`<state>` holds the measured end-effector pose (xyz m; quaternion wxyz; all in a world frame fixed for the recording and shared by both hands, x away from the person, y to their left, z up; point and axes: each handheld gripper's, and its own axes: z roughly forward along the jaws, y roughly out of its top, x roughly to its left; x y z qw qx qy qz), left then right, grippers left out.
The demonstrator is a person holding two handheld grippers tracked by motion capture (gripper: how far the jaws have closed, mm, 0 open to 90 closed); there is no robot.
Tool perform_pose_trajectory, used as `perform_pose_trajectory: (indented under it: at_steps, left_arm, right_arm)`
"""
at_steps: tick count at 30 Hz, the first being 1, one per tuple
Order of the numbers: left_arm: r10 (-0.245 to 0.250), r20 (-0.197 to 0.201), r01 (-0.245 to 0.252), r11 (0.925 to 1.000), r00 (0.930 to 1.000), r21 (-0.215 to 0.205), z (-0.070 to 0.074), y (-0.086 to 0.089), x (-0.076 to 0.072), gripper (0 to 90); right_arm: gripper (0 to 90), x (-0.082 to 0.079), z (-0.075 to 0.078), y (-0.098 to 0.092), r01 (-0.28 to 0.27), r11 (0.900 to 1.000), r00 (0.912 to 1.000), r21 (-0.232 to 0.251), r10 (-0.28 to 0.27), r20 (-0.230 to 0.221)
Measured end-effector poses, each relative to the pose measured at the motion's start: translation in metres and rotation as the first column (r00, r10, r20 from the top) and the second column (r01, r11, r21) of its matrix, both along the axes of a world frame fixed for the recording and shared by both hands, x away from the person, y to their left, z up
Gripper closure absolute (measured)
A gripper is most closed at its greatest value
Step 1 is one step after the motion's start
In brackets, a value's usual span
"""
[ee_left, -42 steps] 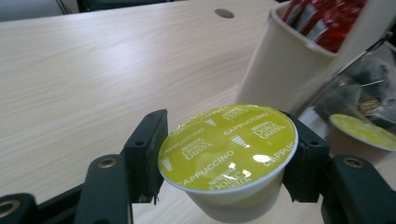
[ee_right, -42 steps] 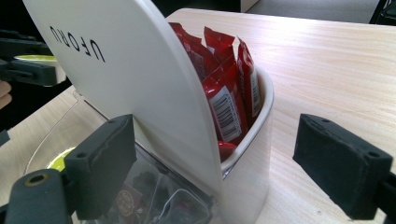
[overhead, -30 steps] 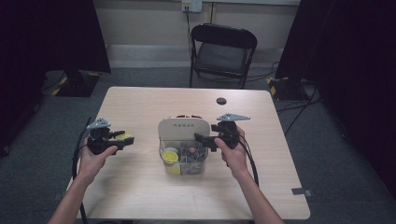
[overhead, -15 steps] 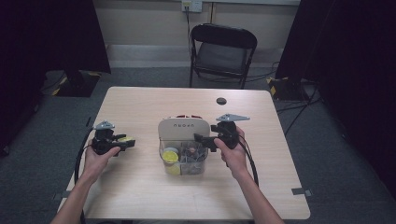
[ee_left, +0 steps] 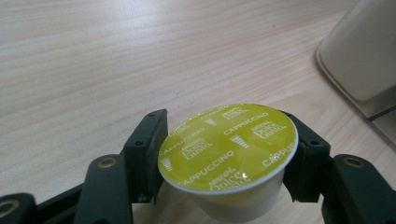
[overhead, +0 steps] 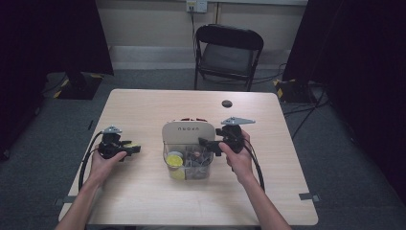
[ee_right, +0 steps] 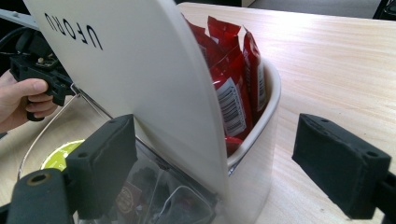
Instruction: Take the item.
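Left claw (ee_left: 224,158) is clamped on the yellow capsule (ee_left: 229,142), low over the table (overhead: 143,201) near its left edge. Keep it level, foil up, set down before letting go. Right claw (ee_right: 229,158), jaws apart, straddles the organizer's lid (ee_right: 140,70); hold steady.

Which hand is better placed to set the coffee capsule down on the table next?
Left. The left gripper is shut on the yellow capsule low over bare table. The right gripper is open, straddling the white organiser box.
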<state>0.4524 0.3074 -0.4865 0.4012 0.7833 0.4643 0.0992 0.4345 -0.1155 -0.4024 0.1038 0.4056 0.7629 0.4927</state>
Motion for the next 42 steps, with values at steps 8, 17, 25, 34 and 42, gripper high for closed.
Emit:
perform_pose_trajectory:
  at_steps: [8,17,25,34,42]
  left_arm:
    - [-0.009,-0.027,0.009,0.9999,0.9996,0.008,-0.005,-0.004,0.002,39.3]
    - [0.008,-0.036,-0.009,0.9992,0.9993,-0.038,-0.006,-0.003,0.002,22.2]
    - [0.017,-0.025,-0.018,0.9990,0.9996,-0.041,-0.003,0.002,-0.003,19.3]
    - [0.016,-0.012,-0.017,0.9974,0.9998,-0.071,0.003,0.012,-0.015,19.0]
    - [0.020,0.004,-0.020,0.9968,0.9998,-0.077,0.006,0.019,-0.033,19.2]
  right_arm:
    - [12.9,0.000,0.000,0.000,-0.001,1.000,1.0000,0.001,0.001,0.001]
    - [13.4,0.000,0.000,0.001,-0.001,1.000,1.0000,0.001,0.001,0.001]
    - [13.4,0.000,0.000,0.001,0.000,1.000,1.0000,0.003,0.000,-0.001]
    - [13.5,0.000,0.000,0.000,0.000,1.000,1.0000,0.002,0.000,0.001]
    - [13.5,0.000,0.000,0.000,0.000,1.000,1.0000,0.011,0.000,-0.002]
